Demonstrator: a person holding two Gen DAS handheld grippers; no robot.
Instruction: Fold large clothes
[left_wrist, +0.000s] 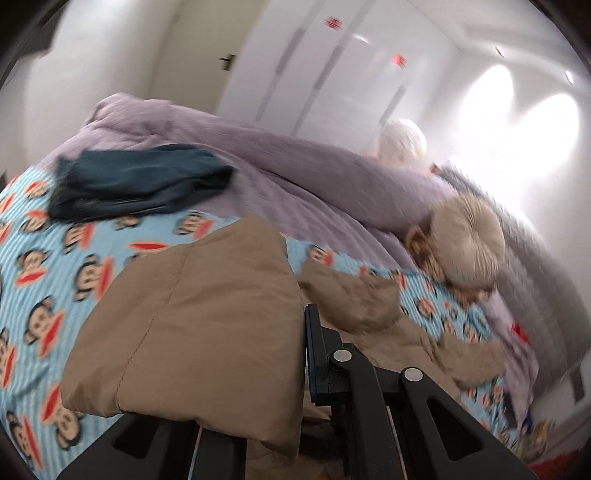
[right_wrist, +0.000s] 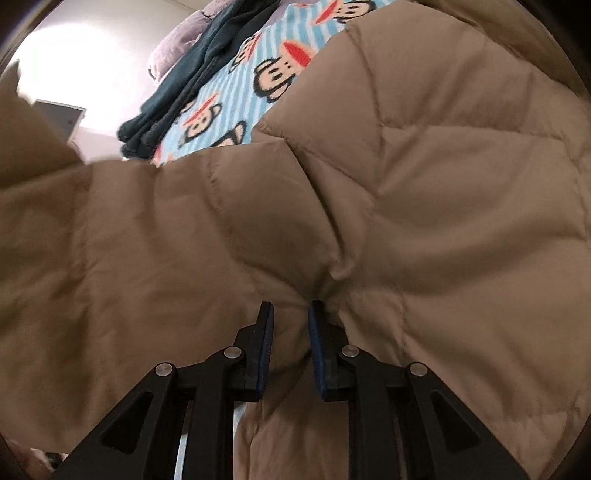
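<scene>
A tan quilted jacket (left_wrist: 192, 325) lies on a bed with a blue striped monkey-print sheet (left_wrist: 55, 266). My left gripper (left_wrist: 301, 325) is shut on a lifted flap of the jacket. The flap drapes over and hides its left finger, so only the right finger (left_wrist: 314, 350) shows. In the right wrist view the jacket (right_wrist: 443, 184) fills most of the frame. My right gripper (right_wrist: 291, 314) is shut on a raised fold of its fabric, which is pinched between the blue pads. The sheet (right_wrist: 280, 55) shows beyond it.
A dark teal garment (left_wrist: 140, 181) lies crumpled on the sheet beyond the jacket and also shows in the right wrist view (right_wrist: 192, 74). A purple duvet (left_wrist: 295, 166) is heaped behind it. A beige plush cushion (left_wrist: 469, 240) rests by the grey headboard (left_wrist: 535, 258). White wardrobe doors (left_wrist: 332, 74) stand behind.
</scene>
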